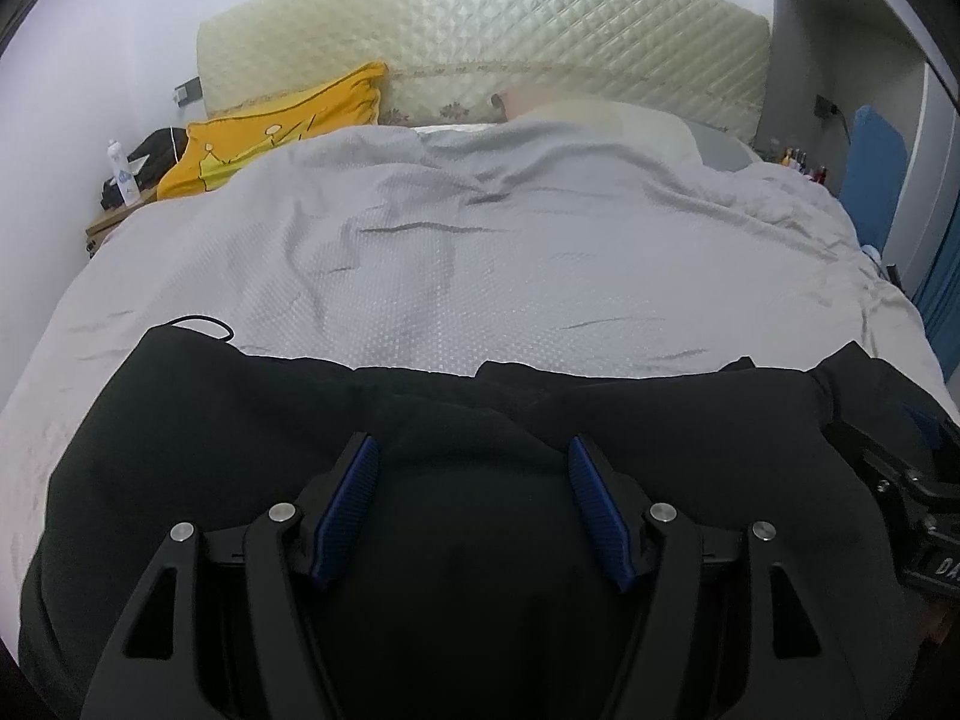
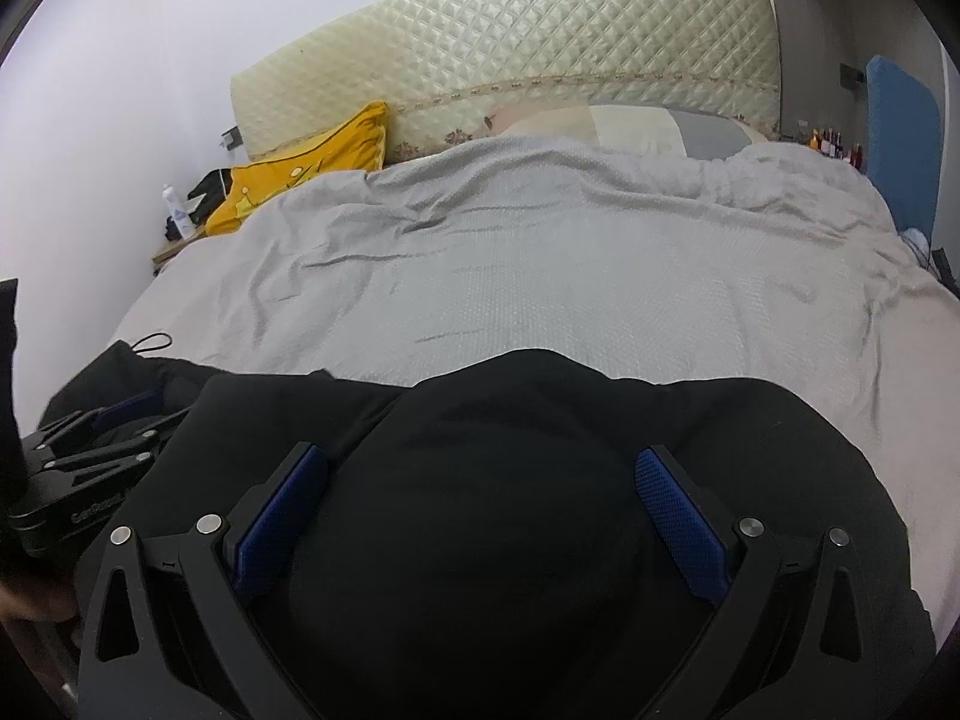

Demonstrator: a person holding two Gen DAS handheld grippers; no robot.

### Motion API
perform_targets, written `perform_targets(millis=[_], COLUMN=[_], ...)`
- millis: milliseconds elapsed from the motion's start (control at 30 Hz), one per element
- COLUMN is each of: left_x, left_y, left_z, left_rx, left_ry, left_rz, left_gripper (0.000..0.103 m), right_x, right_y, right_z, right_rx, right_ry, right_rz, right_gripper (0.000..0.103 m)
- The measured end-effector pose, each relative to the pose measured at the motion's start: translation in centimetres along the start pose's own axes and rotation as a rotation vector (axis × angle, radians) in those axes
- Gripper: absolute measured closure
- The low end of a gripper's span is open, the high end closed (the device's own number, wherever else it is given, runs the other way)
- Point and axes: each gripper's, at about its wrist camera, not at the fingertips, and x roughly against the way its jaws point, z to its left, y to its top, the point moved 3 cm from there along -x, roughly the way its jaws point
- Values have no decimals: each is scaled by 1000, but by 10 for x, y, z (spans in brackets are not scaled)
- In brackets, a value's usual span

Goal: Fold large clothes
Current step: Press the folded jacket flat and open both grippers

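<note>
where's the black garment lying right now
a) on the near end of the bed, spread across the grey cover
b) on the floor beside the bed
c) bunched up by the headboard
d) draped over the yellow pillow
a: the black garment lies on the near end of the grey cover, under both grippers, far from the yellow pillow and the quilted headboard.

A bed [image 1: 480,252] spread with a wrinkled grey cover fills the room, backed by a cream quilted headboard [image 1: 480,30] against plain white walls [image 1: 102,42], with a yellow pillow [image 1: 276,132] at its left, a cluttered bedside table [image 1: 105,222] beside it, and a blue panel [image 1: 876,168] at the right.
</note>
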Motion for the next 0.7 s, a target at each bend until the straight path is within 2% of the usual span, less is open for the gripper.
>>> perform_targets(millis=[133,333,500,600,700], left_x=[2,19,47,53,52], left_y=[1,1,0,-7,-15], left_z=[2,8,30,44,59], left_rx=[6,-10,-24,-5,13], left_ry=[-13,-37,65,52,65], left_rz=[-2,-4,-89,-91,-80], left_gripper=[37,36,36,36,36], right_x=[-5,11,47,63,68], right_y=[-1,-1,1,1,-3], right_z=[4,4,1,-6,-22], right_rx=[22,30,78,80,79], right_ry=[-33,-8,-14,-11,-46], right_rz=[-4,0,-34,-60,-61], right_gripper=[0,0,0,0,0])
